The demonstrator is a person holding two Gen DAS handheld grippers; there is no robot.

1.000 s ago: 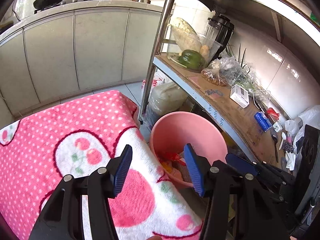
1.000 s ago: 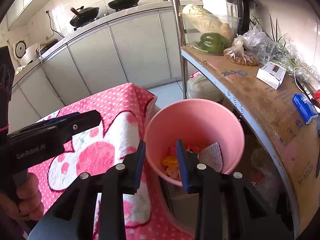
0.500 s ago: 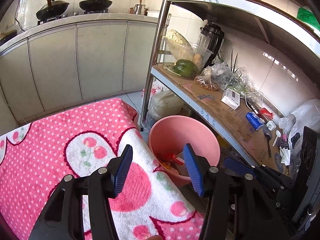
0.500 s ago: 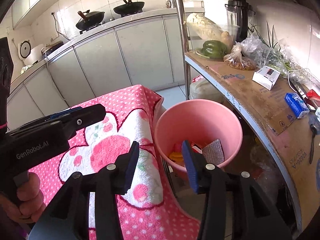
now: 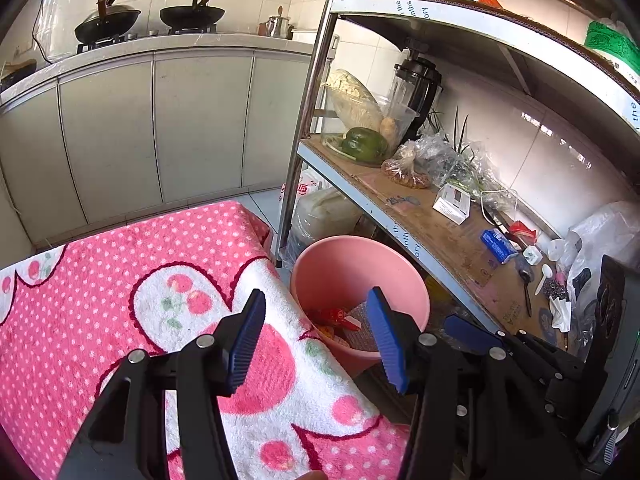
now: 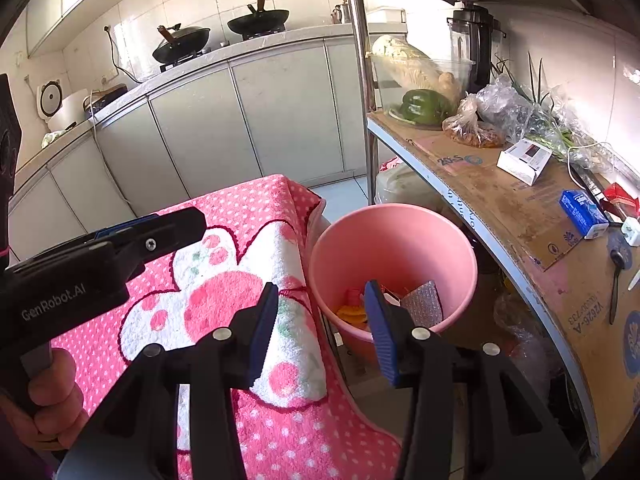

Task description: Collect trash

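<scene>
**Both grippers empty above the bin**

In a tiled kitchen with woks on the stove, a table under a pink towel stands beside a metal shelf. Between them on the floor sits a pink bin, already holding trash: a silvery padded piece, red and yellow scraps. The left gripper and right gripper both hang over the towel's edge and the bin's rim, jaws apart, nothing between the pads. A drop into the bin looks just completed; the towel shows no litter, so the next move likely calls for finding another piece elsewhere. Legible writing: "GenRobot.AI" on the left gripper's body, seen from the right camera, and "A-9Z9ZA" upside down on the shelf's cardboard liner.
</scene>
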